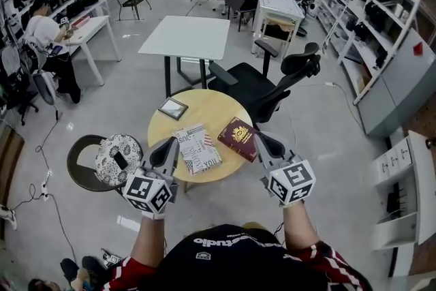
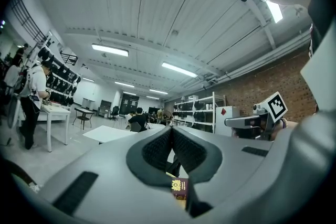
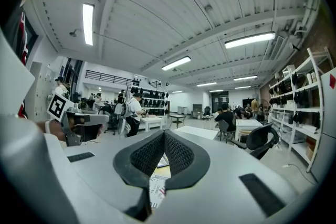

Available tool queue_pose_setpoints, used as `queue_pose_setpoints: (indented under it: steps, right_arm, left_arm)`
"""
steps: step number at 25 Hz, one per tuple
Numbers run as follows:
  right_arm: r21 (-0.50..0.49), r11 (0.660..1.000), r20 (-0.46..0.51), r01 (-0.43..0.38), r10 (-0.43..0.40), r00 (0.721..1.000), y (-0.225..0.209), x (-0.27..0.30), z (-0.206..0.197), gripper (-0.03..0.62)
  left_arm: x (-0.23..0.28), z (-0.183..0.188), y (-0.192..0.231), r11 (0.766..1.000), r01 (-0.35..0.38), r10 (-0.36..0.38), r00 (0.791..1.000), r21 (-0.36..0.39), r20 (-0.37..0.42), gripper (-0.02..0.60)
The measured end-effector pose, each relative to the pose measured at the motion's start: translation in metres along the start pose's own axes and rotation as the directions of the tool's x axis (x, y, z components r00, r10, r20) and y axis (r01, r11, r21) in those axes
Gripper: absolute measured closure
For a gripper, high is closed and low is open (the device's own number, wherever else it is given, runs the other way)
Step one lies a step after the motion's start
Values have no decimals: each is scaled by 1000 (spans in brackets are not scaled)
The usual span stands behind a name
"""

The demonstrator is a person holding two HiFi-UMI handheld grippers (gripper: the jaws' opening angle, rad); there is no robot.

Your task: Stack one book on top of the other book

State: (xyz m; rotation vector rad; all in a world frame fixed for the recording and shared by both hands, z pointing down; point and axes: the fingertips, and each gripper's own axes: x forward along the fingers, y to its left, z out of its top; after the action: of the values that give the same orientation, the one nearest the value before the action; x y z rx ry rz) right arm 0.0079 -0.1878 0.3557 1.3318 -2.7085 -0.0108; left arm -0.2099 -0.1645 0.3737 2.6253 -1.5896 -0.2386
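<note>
Two books lie side by side on the round wooden table [image 1: 204,100]: a dark red book with gold print [image 1: 238,138] on the right and a white book covered in print [image 1: 197,148] on the left. My left gripper [image 1: 170,144] hovers at the table's front left edge, shut and empty, its tips beside the white book. Just off the red book's near corner my right gripper [image 1: 262,143] is also shut and empty. In the left gripper view the red book [image 2: 179,189] shows below the closed jaws [image 2: 171,131]. Under the closed jaws [image 3: 164,134] in the right gripper view is the white book [image 3: 156,189].
A small framed picture [image 1: 173,108] lies at the table's back left. A black office chair [image 1: 272,82] stands just behind the table and a white table [image 1: 185,37] farther back. A stool with a patterned cushion [image 1: 117,159] is at the left. Shelves line both walls; people sit around.
</note>
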Motion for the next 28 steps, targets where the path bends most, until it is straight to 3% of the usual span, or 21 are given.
queue_pose_setpoints:
  steps: [7, 17, 25, 28]
  right_arm:
    - [10, 1000, -2, 13, -13, 1000, -10, 16, -5, 568]
    - [37, 999, 41, 36, -37, 998, -35, 24, 3, 563]
    - [82, 997, 11, 12, -13, 1000, -47, 21, -9, 411]
    - [97, 995, -16, 13, -12, 1000, -56, 24, -21, 390]
  left_arm:
    - [12, -12, 10, 1000, 8, -8, 1000, -29, -1, 565]
    - [28, -3, 9, 1000, 4, -4, 1000, -9, 3, 565]
    - [40, -5, -7, 999, 33, -33, 999, -12, -1, 565]
    - [46, -8, -10, 999, 36, -36, 999, -15, 1, 565]
